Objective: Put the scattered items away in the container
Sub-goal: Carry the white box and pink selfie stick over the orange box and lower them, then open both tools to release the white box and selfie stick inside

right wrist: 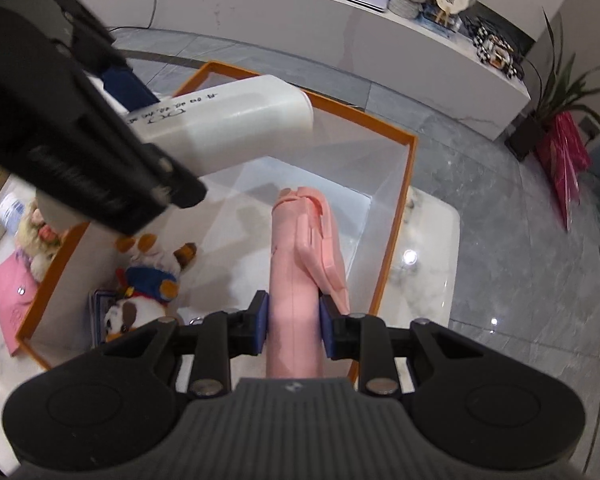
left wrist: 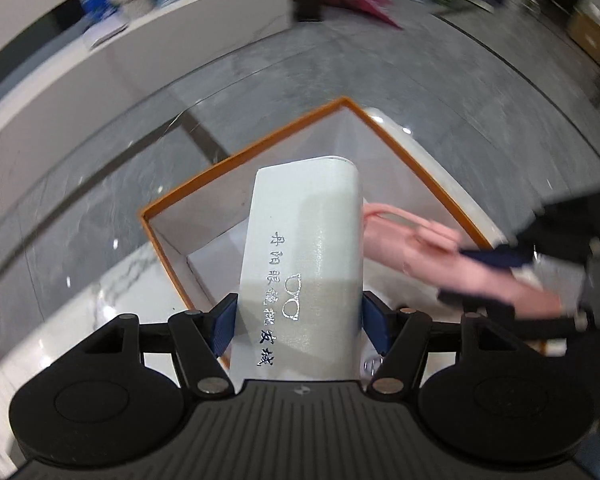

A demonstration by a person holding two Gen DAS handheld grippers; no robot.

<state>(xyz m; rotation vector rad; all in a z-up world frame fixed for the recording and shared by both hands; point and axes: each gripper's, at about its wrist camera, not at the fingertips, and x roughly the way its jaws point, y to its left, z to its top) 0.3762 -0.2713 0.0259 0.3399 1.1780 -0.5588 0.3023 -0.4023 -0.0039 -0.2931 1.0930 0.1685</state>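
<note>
Left wrist view: we see the left gripper (left wrist: 298, 320) angled steeply down, blue pads clamped on a white glasses case (left wrist: 300, 256) hanging over the orange-rimmed box (left wrist: 236, 160). The pink item at right looks blurred.

Right wrist view: the right gripper (right wrist: 294, 322) tilts down, jaws clenched on a pink case (right wrist: 300, 276) above the box interior. A plush toy (right wrist: 148, 284) lies inside.

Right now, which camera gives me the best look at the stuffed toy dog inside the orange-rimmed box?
The right wrist view. There the stuffed toy dog lies in plain sight on the floor of the orange-rimmed box, left of the pink case. The left wrist view shows none of it.
</note>
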